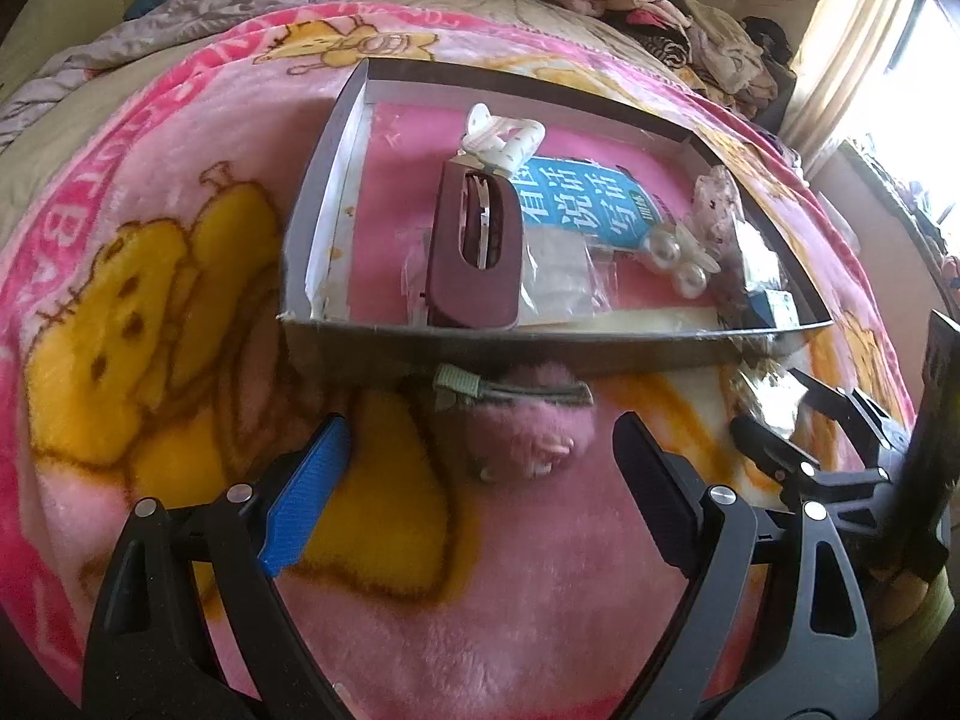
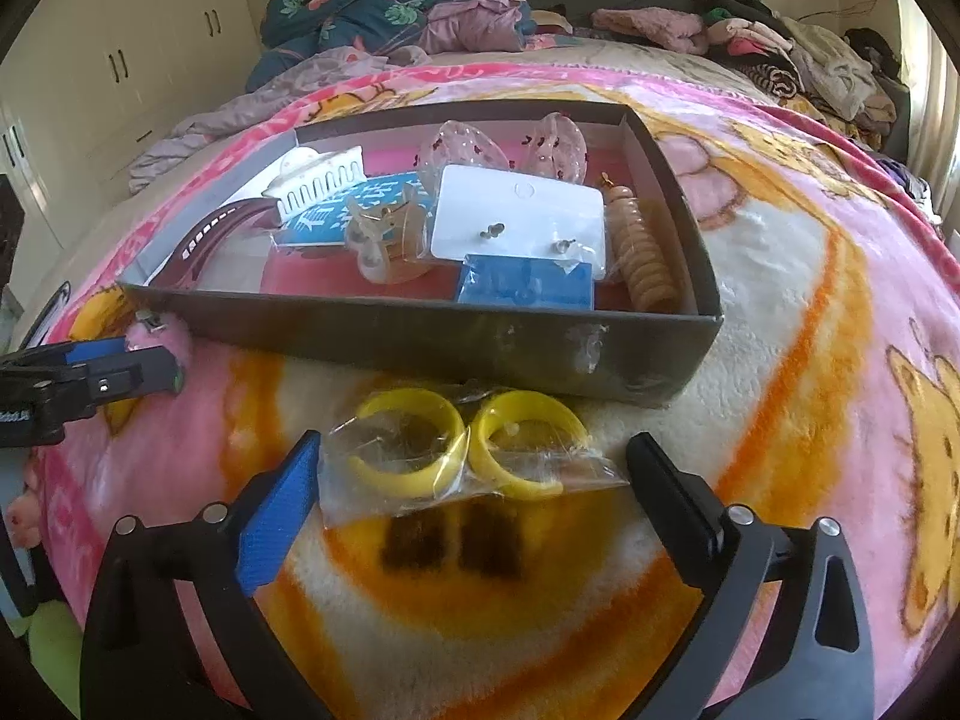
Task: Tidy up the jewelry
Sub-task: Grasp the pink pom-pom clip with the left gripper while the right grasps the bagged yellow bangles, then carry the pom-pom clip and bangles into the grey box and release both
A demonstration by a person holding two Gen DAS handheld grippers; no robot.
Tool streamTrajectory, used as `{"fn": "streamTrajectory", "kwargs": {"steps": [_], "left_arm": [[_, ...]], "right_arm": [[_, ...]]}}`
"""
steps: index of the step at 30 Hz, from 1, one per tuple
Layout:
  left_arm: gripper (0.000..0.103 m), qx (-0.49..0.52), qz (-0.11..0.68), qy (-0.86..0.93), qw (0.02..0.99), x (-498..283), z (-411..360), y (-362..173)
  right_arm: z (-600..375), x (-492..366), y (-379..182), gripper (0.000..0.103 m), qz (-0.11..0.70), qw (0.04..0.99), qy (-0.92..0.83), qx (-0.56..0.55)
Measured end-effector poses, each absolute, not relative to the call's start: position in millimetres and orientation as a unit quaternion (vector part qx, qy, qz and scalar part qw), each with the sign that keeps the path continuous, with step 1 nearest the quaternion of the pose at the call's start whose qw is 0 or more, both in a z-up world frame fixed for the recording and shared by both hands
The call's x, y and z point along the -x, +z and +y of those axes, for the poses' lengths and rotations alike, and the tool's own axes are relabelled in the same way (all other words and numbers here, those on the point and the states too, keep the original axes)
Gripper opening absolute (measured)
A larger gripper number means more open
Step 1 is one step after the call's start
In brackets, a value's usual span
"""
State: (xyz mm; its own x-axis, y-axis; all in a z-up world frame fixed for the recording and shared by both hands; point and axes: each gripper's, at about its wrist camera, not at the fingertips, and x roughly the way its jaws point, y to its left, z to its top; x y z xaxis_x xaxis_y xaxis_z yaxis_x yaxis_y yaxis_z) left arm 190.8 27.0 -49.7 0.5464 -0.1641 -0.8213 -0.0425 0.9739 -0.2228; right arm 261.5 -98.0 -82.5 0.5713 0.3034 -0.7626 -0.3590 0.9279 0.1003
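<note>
A shallow dark cardboard box lies on the pink blanket and holds hair clips, a maroon clip, a white claw clip, pearl earrings and an earring card. A pink fluffy hair clip lies on the blanket in front of the box, between the fingers of my open left gripper. A clear bag with two yellow rings lies in front of the box, between the fingers of my open right gripper. Neither gripper holds anything.
The bed is covered by a pink cartoon-bear blanket. Piled clothes lie at the far side. Cream cupboards stand at the left. My left gripper shows at the left of the right wrist view.
</note>
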Motion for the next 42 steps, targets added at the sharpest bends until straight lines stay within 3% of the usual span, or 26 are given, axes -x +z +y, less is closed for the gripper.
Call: {"fn": "streamTrajectory", "kwargs": {"steps": [2,4,12,42], "left_arm": [[0.079,0.108,0.475,-0.029,0.873,-192.0,25.5,-50.0],[0.074,0.104,0.476,-0.021,0.873,-193.5,24.1,-50.2],[0.023,0.099,0.476,-0.031,0.873,-190.9,25.6,-45.9],[0.022,0.103,0.418,-0.049,0.901,-171.3,58.3,20.7]], "right_arm": [[-99.0,-260.4,-81.6,0.084,0.419,0.887,0.194,0.030],[-100.0,-258.6,-79.6,0.083,0.414,0.888,0.196,0.028],[-95.6,-243.3,-70.2,0.082,0.406,0.888,0.214,0.029],[-48.6,-226.5,-9.2,0.082,0.360,0.895,0.261,0.040]]}}
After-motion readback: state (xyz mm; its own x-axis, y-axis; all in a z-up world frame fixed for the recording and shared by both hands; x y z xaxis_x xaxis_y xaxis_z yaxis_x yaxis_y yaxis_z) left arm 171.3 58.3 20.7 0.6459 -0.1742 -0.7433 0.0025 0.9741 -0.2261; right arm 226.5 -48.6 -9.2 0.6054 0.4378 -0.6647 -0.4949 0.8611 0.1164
